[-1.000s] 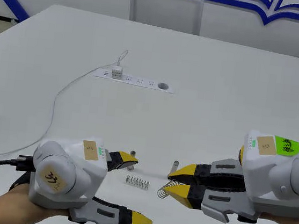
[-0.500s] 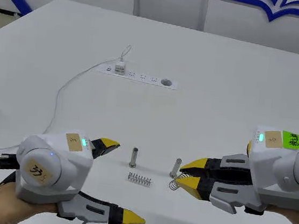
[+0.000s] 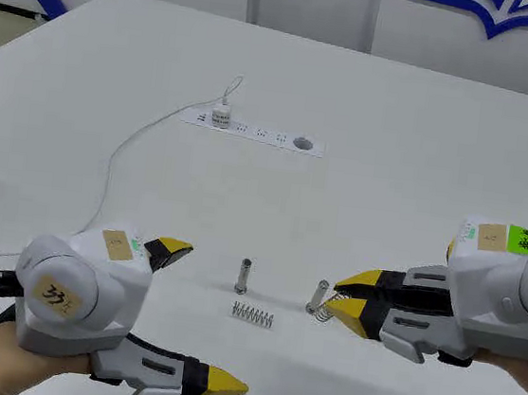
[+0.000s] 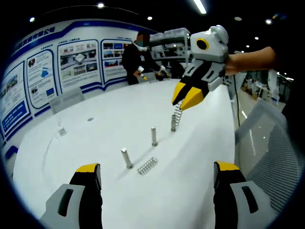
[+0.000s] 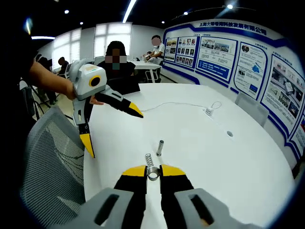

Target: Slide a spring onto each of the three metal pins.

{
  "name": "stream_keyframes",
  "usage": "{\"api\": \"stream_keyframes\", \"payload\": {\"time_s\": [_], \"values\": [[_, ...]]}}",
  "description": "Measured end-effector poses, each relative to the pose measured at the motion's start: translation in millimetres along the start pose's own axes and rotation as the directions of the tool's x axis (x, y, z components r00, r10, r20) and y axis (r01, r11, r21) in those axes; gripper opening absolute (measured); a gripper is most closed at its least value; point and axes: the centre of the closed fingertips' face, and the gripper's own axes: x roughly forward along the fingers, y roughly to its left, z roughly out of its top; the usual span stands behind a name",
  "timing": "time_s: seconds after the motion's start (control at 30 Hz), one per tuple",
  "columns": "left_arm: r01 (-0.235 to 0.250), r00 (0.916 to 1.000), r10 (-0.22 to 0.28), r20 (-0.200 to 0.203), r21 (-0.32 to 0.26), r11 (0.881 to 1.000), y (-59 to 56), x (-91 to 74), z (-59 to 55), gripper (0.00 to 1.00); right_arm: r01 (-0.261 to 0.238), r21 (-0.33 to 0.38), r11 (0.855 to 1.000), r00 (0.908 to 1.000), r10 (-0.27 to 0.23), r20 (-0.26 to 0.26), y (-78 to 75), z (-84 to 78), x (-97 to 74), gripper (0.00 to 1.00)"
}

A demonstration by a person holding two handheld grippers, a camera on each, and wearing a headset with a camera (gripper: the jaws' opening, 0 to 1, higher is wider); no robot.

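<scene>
Metal spring (image 5: 149, 161) half-hidden in right gripper (image 5: 152, 171)

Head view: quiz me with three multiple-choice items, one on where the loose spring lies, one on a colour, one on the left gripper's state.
1. Where is the loose coiled metal spring?
A) flat on the white table beside a bare upright metal pin
B) on the floor
C) on the power strip

2. What colour are the jaw tips of the left gripper and right gripper?
A) red
B) yellow
C) green

3. How do the left gripper's jaws stand?
A) shut on a spring
B) shut on a pin
C) wide open, empty

Answers:
1 A, it lies on the tabletop by the pin.
2 B, both pairs end in yellow.
3 C, nothing sits between them; the right gripper pinches the second spring.
</scene>
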Motion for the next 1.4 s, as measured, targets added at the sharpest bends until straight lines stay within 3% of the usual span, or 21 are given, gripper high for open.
{"api": "stream_keyframes", "payload": {"time_s": [0.37,0.63,1.03,1.17,1.4], "values": [[-0.010,0.9999,0.010,0.013,-0.035,0.999,4.5,-0.7,-4.8,1.00,0.068,0.016,0.998,0.9975,-0.068,-0.018,-32.2,-0.8,3.3,0.10],[-0.025,0.9997,0.025,-0.003,-0.039,0.999,9.7,-0.5,-9.3,1.00,0.091,0.036,0.995,0.9954,-0.089,-0.033,-48.1,-3.2,13.2,0.10],[-0.039,0.9992,0.040,0.000,-0.054,0.998,16.4,-1.7,-7.5,1.00,0.086,0.060,0.994,0.9934,-0.081,-0.081,-62.0,-12.6,31.7,0.10],[-0.034,0.9994,0.034,-0.003,-0.065,0.997,15.2,-2.1,-8.2,1.00,0.068,0.093,0.993,0.9944,-0.060,-0.087,-61.8,-15.4,36.5,0.10],[-0.040,0.9991,0.040,-0.015,-0.066,0.997,17.2,-4.7,-12.0,1.00,0.058,0.078,0.995,0.9917,-0.048,-0.119,-57.5,-18.8,39.5,0.10]]}}
